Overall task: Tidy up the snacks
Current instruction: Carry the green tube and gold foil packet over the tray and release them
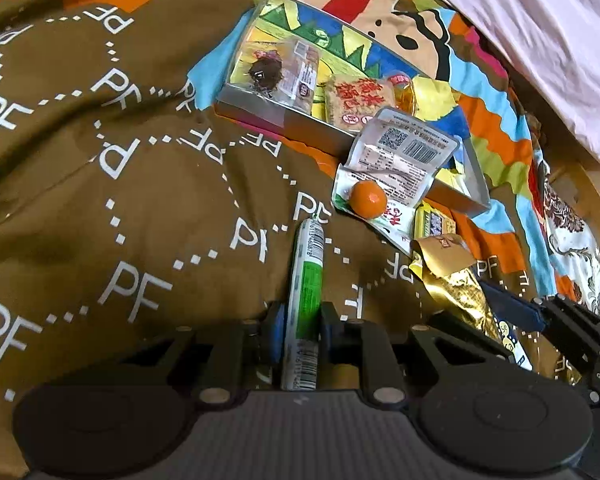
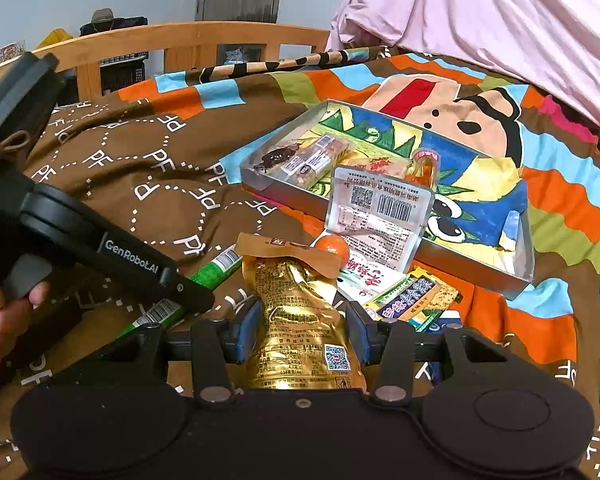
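Observation:
My left gripper [image 1: 302,318] is shut on a thin green sausage stick [image 1: 306,276], which points away over the brown blanket. In the right wrist view the stick [image 2: 214,268] runs under that gripper's black housing [image 2: 100,240]. My right gripper [image 2: 302,332] is shut on a gold foil packet [image 2: 300,320], with its blue pads against both sides. A shallow silver tray [image 1: 260,110] holds a dark cake packet [image 1: 276,72], an orange cracker packet [image 1: 356,100] and an orange jelly [image 1: 404,88]. A white barcode packet [image 2: 380,216] leans on the tray's near wall.
Loose on the blanket by the tray lie an orange ball [image 1: 367,199], a white-and-red packet [image 2: 364,276] and a yellow-green packet [image 2: 412,296]. A pink cloth [image 2: 500,20] hangs at the upper right. A wooden bed rail [image 2: 180,36] runs behind. A hand [image 2: 4,312] holds the left gripper.

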A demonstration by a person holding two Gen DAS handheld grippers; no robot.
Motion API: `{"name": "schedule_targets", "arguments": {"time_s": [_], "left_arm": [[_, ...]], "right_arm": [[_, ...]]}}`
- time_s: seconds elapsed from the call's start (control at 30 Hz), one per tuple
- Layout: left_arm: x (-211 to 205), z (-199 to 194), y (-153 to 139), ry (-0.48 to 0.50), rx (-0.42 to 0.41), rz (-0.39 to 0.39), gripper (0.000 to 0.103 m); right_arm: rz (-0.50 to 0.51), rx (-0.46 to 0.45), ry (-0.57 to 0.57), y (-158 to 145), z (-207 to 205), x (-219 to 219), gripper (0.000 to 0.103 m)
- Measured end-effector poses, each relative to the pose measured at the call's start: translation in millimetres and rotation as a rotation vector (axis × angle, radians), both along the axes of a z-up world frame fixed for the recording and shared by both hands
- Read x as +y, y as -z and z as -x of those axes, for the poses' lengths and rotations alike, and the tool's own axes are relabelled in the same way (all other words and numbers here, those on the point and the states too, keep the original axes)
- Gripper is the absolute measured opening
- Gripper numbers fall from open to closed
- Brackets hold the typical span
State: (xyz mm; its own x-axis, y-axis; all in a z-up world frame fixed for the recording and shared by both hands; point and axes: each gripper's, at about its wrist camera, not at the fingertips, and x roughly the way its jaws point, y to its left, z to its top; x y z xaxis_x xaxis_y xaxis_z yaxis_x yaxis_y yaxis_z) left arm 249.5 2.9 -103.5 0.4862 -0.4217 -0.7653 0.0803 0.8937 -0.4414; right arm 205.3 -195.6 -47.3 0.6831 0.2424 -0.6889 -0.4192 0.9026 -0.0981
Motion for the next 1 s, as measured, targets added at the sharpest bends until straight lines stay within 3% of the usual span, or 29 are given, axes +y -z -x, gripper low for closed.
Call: {"name": "schedule_targets", "arguments": {"time_s": [0.1,0.23,0.5,0.73,1.0], "left_arm": [[-3,4,-5,0.005,-0.028,-0.010,0.018],[0,11,-17,-0.005,-0.073,0.050,0.018],[9,14,-40,-0.091,-0.216,0.055,0.018],[12,-12,-76,-0.168,-0.388,0.081,0.018],[2,-66,-98,-0.200,-0.552,0.094,0.018]], "right_arm": [[0.000,-0.012,0.000,-1,1,0,0.049],[-0.006,-0.040,0.006,-5,2,-1,0.049],[-0.026,-0.136,0.034,-20,4,-6,0.049],[-0.061,-0.242,0.063,-38,-6,-13,0.049],[-0.038,-0.387,0.110,-53,-55,-20,0.049]]}}
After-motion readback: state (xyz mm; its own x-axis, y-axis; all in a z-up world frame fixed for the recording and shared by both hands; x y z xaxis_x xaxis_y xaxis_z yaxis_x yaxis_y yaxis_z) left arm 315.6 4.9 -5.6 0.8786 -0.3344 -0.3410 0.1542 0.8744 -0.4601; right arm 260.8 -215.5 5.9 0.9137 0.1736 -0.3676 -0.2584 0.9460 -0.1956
